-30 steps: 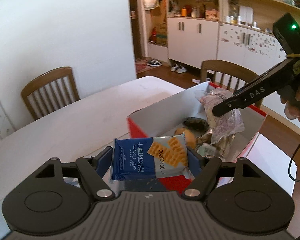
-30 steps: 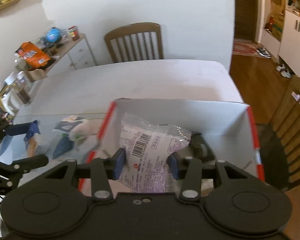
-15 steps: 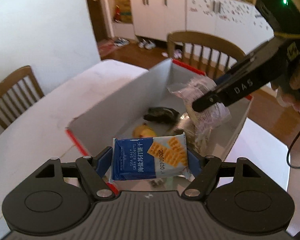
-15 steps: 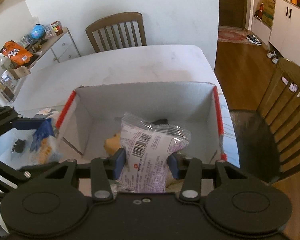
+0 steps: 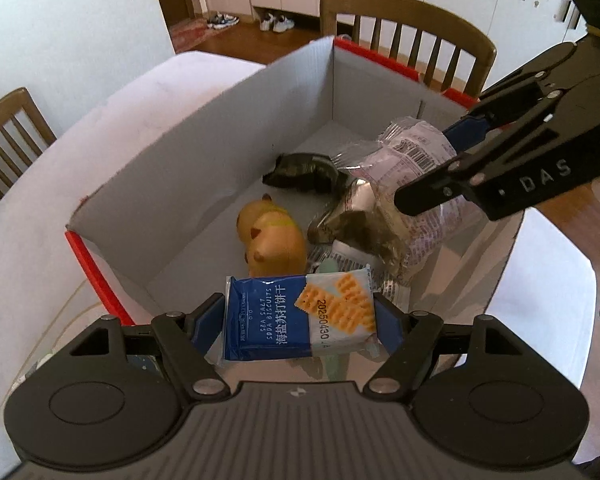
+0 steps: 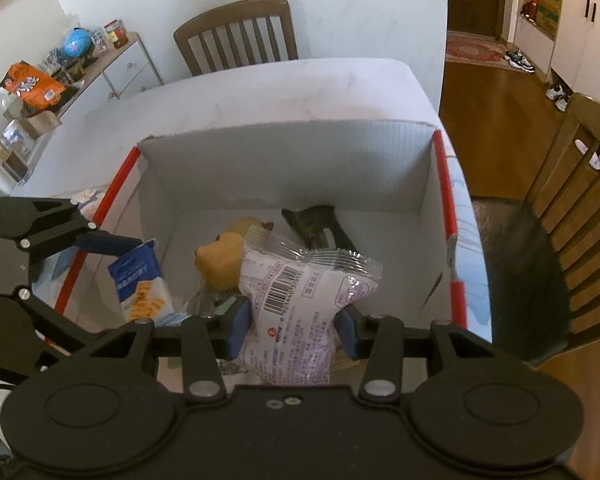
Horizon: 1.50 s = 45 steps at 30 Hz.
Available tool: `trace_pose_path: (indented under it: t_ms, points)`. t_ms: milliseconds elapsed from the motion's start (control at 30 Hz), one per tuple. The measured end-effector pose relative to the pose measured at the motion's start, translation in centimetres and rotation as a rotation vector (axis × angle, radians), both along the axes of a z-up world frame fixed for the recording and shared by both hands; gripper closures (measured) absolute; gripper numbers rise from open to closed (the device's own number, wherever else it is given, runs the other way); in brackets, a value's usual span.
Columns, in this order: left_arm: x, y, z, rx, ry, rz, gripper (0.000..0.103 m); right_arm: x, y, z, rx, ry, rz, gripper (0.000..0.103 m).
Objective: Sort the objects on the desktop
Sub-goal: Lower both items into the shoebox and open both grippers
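My left gripper (image 5: 298, 326) is shut on a blue soda biscuit packet (image 5: 296, 316) and holds it over the near end of a grey cardboard box with red edges (image 5: 204, 148). My right gripper (image 6: 292, 330) is shut on a white and purple snack bag (image 6: 300, 300) and holds it inside the same box (image 6: 284, 168). In the box lie a yellow toy animal (image 5: 272, 236), a dark wrapper (image 5: 304, 170) and a silver packet (image 5: 356, 216). The right gripper also shows in the left wrist view (image 5: 432, 168), and the left gripper in the right wrist view (image 6: 112, 276).
The box stands on a white table (image 6: 284, 88). Wooden chairs stand at the far side (image 6: 236, 36) and at the right (image 6: 580, 184). A side cabinet with clutter (image 6: 80, 60) is at the left. Some small items lie on the table left of the box (image 6: 86, 200).
Both grippers have moved over and down into the box with their packets. The box fills more of both views now.
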<state>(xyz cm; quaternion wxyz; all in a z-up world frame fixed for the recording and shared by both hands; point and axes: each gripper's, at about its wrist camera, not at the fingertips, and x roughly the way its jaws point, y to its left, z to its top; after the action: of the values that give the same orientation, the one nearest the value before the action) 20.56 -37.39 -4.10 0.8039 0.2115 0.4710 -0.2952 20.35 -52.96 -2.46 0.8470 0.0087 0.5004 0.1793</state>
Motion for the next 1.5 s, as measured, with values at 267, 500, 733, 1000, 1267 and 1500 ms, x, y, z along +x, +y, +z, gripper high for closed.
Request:
trace_pose_path:
  t_ms: [267,500,733,1000,1267,1500]
  points:
    - [1.0,-0.1,-0.3,-0.018,0.056,0.009,0.026,0.0,0.2,-0.9,-0.031,0.030,0.036,0.058]
    - [2.1,-0.7,-0.4,0.017,0.052,0.024,0.026,-0.1,0.0,-1.3,-0.028,0.042,0.035,0.058]
    - [2.4,-1.7,-2.0,0.054,0.114,0.022,0.026,-0.2,-0.3,-1.6,-0.024,0.050,0.032,0.058]
    - [2.7,-2.1,-3.1,0.081,0.149,0.024,0.025,-0.1,0.0,-2.5,-0.027,0.058,0.029,0.057]
    - [3.0,-2.2,-3.4,0.091,0.184,0.033,0.024,0.1,-0.4,-2.6,-0.018,0.070,0.037,0.054]
    - [2.7,-2.0,-2.9,0.078,0.172,0.044,0.022,0.0,-0.7,-2.2,-0.018,0.076,0.052,0.044]
